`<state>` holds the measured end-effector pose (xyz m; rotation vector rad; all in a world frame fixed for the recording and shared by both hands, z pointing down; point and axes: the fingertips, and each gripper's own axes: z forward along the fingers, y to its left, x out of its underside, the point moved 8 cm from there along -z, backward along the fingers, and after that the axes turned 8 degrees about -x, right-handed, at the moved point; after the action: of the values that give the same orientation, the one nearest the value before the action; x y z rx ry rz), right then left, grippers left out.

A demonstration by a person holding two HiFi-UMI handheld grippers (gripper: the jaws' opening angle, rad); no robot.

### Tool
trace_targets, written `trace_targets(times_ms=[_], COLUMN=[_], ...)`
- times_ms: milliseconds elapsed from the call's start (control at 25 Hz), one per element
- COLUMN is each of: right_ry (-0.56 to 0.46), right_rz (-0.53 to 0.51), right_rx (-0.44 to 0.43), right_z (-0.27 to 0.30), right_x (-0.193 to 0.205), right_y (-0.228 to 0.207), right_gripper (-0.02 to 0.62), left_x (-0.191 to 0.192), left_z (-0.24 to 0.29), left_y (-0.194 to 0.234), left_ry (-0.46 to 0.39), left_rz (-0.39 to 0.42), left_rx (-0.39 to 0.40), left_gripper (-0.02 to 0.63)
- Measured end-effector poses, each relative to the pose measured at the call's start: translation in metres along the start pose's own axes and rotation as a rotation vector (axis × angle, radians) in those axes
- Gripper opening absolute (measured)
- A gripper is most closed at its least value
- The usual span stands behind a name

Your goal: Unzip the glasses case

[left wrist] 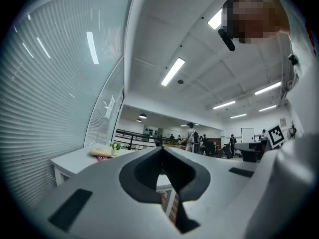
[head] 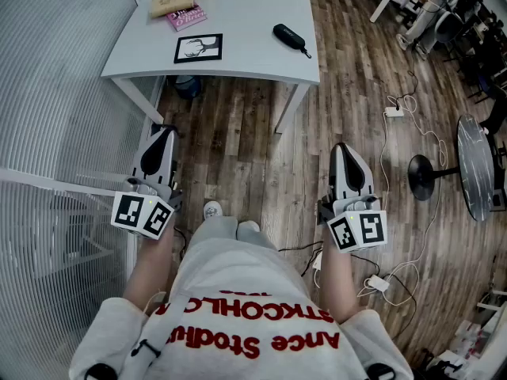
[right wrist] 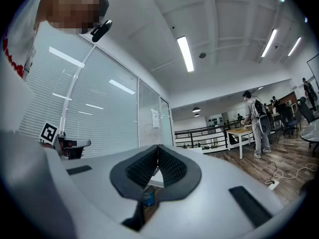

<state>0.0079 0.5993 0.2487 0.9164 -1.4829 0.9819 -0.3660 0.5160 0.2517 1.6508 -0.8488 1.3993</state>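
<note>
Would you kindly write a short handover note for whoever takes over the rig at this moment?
Left gripper: shut, empty, held level, short of the table.
Right gripper: shut, empty, held level, short of the table.
Glasses case: black, lying on the right part of the white table, touched by neither gripper. It looks closed, but the zip is too small to make out.
Done: nothing yet.
Left: go up to the table, steady the case, pull the zip open.

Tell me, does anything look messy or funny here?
Not much. The case and frame lie flat on the table, nothing tipped or spilled. Only the cords sprawl loose over the floor at the right.
</note>
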Motion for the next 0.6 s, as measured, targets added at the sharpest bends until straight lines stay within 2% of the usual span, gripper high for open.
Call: trace_targets(times_ms=[400, 600], right_ry=[-0.027, -0.059], right_rz=[-0.002, 0.030], right_rx=[-0.015, -0.006], right_z=[-0.002, -0.008], right_x=[-0.004, -0.006], right_y=[0.000, -0.008], right_gripper=[0.017, 0.017], left_x=[0.000, 0.003], left_z=[0.010, 0.011], left_y=[-0.013, -0.018], left_ry=[0.003, 0.019], left_rz=[0.001, 0.000], left_rx=[0.024, 0.029], left_gripper=[-0.002, -0.002])
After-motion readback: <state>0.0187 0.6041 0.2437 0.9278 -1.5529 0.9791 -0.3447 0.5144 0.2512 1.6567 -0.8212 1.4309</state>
